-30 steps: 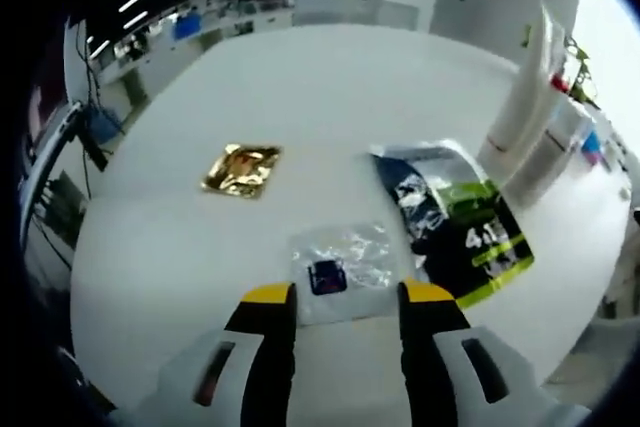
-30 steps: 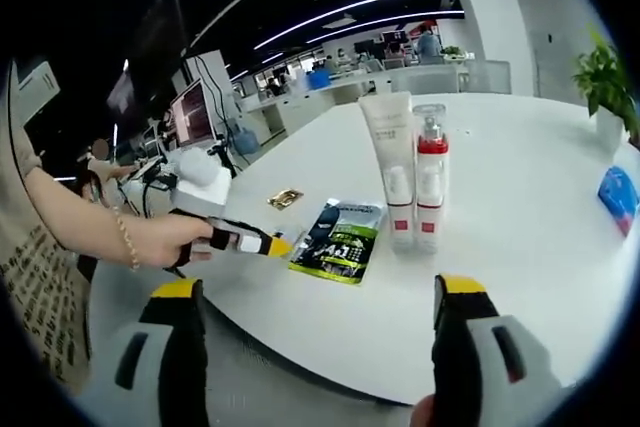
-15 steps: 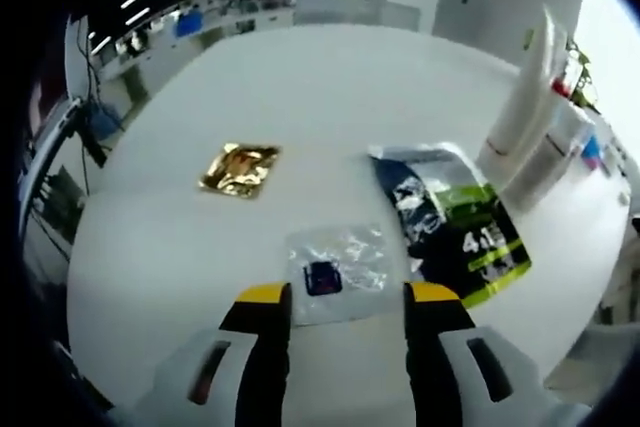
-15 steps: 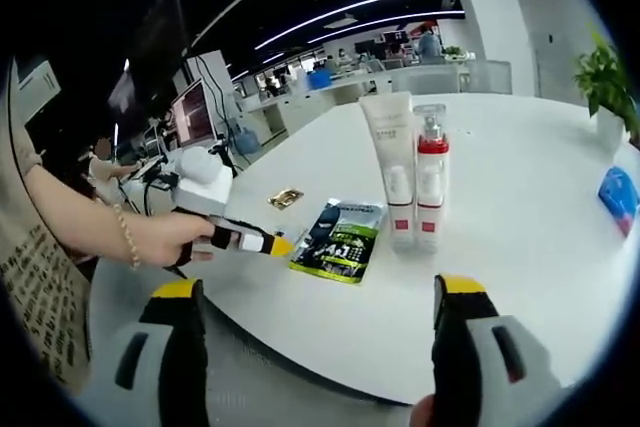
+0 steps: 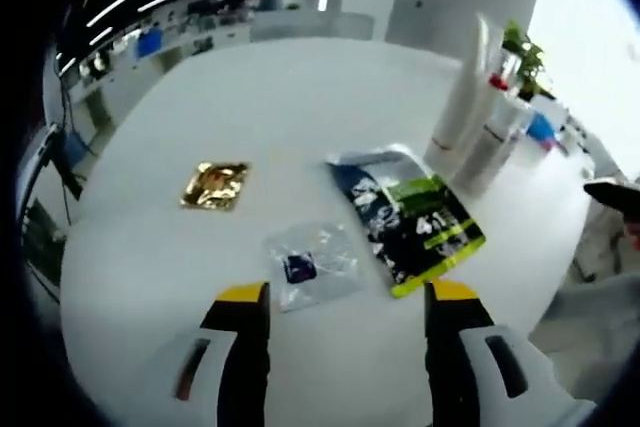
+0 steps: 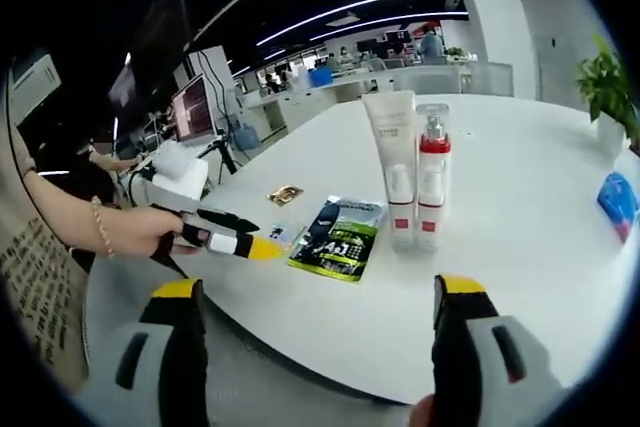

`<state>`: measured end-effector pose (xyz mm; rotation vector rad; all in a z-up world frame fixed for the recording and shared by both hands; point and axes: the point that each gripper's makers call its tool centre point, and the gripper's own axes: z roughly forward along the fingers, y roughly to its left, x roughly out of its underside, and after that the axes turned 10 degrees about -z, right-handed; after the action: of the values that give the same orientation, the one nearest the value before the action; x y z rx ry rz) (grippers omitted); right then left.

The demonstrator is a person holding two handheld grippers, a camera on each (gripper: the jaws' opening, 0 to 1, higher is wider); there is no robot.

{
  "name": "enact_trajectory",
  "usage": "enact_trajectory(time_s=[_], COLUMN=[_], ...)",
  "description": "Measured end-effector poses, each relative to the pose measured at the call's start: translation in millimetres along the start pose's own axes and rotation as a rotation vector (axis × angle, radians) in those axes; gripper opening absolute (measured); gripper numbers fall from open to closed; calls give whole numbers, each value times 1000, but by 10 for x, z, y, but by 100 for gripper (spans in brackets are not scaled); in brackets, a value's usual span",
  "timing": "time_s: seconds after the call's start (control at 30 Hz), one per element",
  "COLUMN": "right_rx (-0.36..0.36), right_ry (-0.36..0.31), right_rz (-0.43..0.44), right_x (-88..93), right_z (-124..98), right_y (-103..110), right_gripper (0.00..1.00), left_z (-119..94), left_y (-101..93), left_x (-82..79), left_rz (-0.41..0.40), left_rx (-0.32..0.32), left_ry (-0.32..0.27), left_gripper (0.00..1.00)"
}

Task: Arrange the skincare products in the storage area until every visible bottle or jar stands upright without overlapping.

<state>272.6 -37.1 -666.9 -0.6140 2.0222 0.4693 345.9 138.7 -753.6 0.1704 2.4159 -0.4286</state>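
Left tongs [image 5: 343,297]: jaws wide apart, empty, now drawn back from the clear sachet [image 5: 311,265] at the worktop [image 5: 300,97] near edge.
Right tongs [image 6: 318,292]: agape, empty, unmoved off the near edge.
Tube [image 6: 394,167], pump bottle [image 6: 431,172]: upright, touching, mid-worktop (nothing left to right).

White tube [image 6: 393,164] and red-collared pump bottle [image 6: 432,169] stand upright, touching.

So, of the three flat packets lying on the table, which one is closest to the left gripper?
The small clear packet with a dark square inside. It lies just ahead of the open left gripper, while the gold packet and the black-and-green packet lie farther off.
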Motion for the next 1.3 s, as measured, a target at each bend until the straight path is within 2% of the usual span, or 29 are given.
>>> enact_trajectory(time_s=[0.33, 0.5, 0.93, 1.07, 1.3], right_rx=[10, 17, 5, 0, -5], right_ry=[8, 7, 19, 25, 34], right_rz=[-10, -6, -13, -17, -23], right_x=[1, -6, 5, 14, 28], right_z=[1, -10, 2, 7, 11], right_y=[9, 6, 41, 48, 65], right_gripper=[95, 95, 95, 95, 95], left_z=[-356, -542, -938, -1036, -1163], left_y=[-32, -30, 256, 297, 302], left_x=[-10, -2, 36, 32, 22], left_rz=[60, 78, 68, 49, 63], left_rx=[128, 171, 156, 175, 201], left_ry=[-10, -21, -46, -63, -81], left_gripper=[68, 73, 89, 93, 97])
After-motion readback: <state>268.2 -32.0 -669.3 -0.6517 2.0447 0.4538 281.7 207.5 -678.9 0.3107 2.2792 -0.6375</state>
